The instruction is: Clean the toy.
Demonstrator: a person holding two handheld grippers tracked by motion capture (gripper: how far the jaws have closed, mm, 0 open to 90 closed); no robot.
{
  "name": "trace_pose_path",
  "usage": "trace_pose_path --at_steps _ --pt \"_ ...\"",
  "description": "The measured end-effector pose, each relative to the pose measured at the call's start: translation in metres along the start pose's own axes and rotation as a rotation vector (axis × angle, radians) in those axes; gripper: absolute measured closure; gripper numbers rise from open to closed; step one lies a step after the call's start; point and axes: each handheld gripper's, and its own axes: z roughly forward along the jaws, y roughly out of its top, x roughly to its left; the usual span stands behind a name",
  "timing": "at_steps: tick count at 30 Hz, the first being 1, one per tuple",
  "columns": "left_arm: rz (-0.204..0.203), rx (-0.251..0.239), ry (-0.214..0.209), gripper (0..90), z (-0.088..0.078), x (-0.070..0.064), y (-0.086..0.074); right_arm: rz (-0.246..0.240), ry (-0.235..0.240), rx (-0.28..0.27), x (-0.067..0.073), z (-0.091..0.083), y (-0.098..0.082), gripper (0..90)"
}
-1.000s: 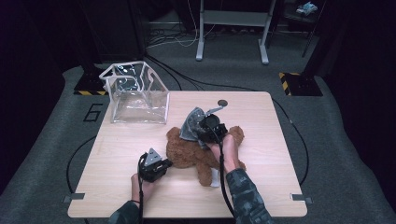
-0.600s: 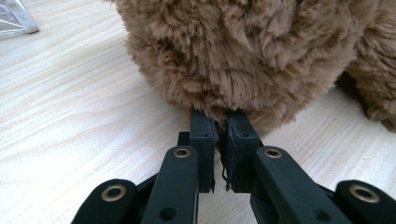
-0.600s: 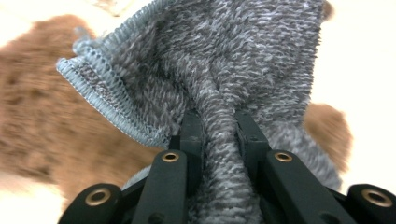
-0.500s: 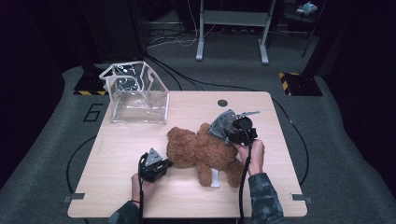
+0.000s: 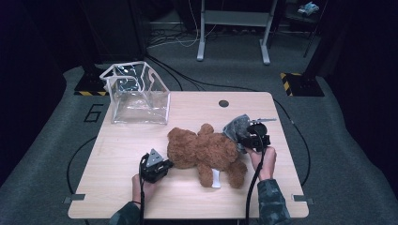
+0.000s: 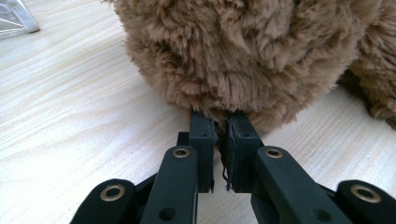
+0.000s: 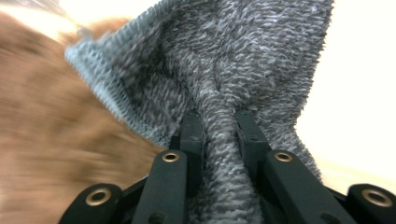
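We see a brown teddy bear (image 5: 206,152) lying on the table (image 5: 122,154). Our left claw (image 6: 219,140) is pinched tight on its fur. Our right claw (image 7: 219,135) squeezes a grey knitted cloth (image 7: 224,65), held up just beside the bear's other end.

Brown plush bear (image 5: 204,151) lying on table; grey knitted garment (image 5: 234,127) bunched beside it.

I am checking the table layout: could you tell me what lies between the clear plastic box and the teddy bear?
Nothing: in the high view, bare wooden table separates the clear plastic box from the teddy bear.
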Motion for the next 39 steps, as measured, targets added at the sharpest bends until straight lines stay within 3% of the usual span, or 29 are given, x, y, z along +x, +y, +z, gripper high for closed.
trace_pose_path --at_steps 1,3,5,6,7,8,9,11,12,13,14,15,19,21,27,31,35,39 --pt "-0.002 -0.005 0.004 82.9 0.000 0.000 0.000 -0.012 0.004 -0.021 0.006 -0.006 0.004 76.8" --pt "0.002 -0.007 0.006 82.8 0.001 0.000 0.000 -0.095 0.036 -0.064 0.028 -0.021 0.015 76.7" --pt "0.003 -0.002 0.004 82.8 0.000 0.000 0.000 -0.132 0.072 -0.083 0.049 -0.027 0.021 76.6" --pt "0.003 -0.002 0.004 82.8 0.000 0.000 0.000 -0.132 0.072 -0.083 0.049 -0.027 0.021 76.6" --pt "0.002 -0.001 0.002 82.8 0.000 0.000 0.000 -0.154 0.086 -0.082 0.059 -0.027 0.024 76.6" --pt "0.005 0.003 -0.001 82.7 0.000 0.000 0.000 -0.215 0.115 -0.068 0.083 -0.022 0.028 76.5" --pt "0.005 0.003 -0.001 82.7 0.000 0.000 0.000 -0.215 0.115 -0.068 0.083 -0.022 0.028 76.5" --pt "0.001 -0.002 -0.001 82.8 0.000 0.000 0.000 -0.247 0.138 -0.050 0.103 -0.013 0.029 76.5" --pt "0.001 0.000 -0.001 82.7 0.000 0.000 0.000 -0.287 0.157 -0.021 0.117 -0.005 0.027 76.4" --pt "0.001 0.000 -0.001 82.6 0.000 0.000 0.000 -0.287 0.157 -0.021 0.117 -0.005 0.027 76.4" --pt "0.002 -0.001 0.001 82.5 0.000 0.000 0.000 -0.328 0.163 0.011 0.129 0.007 0.022 76.2" --pt "0.004 -0.003 0.006 82.5 0.000 -0.001 0.000 -0.329 0.164 0.024 0.132 0.011 0.020 76.2" --pt "0.001 -0.004 0.004 82.5 0.000 0.000 0.000 -0.341 0.145 0.043 0.133 0.024 0.012 76.4" --pt "0.001 -0.005 0.002 82.5 0.000 0.000 0.000 -0.331 0.151 0.043 0.131 0.023 0.012 76.4" --pt "0.001 -0.013 0.006 82.6 0.000 -0.001 0.000 -0.331 0.105 0.035 0.112 0.014 0.007 76.6" --pt "0.001 -0.013 0.005 82.6 0.000 0.000 0.000 -0.305 0.087 0.033 0.101 0.007 0.005 76.6" --pt "0.009 -0.027 0.015 83.0 0.000 -0.002 -0.001 -0.255 0.076 0.014 0.077 -0.003 0.000 76.6" --pt "0.012 -0.013 0.013 84.9 0.000 -0.003 0.000 -0.213 0.070 -0.001 0.068 -0.006 -0.003 76.7"
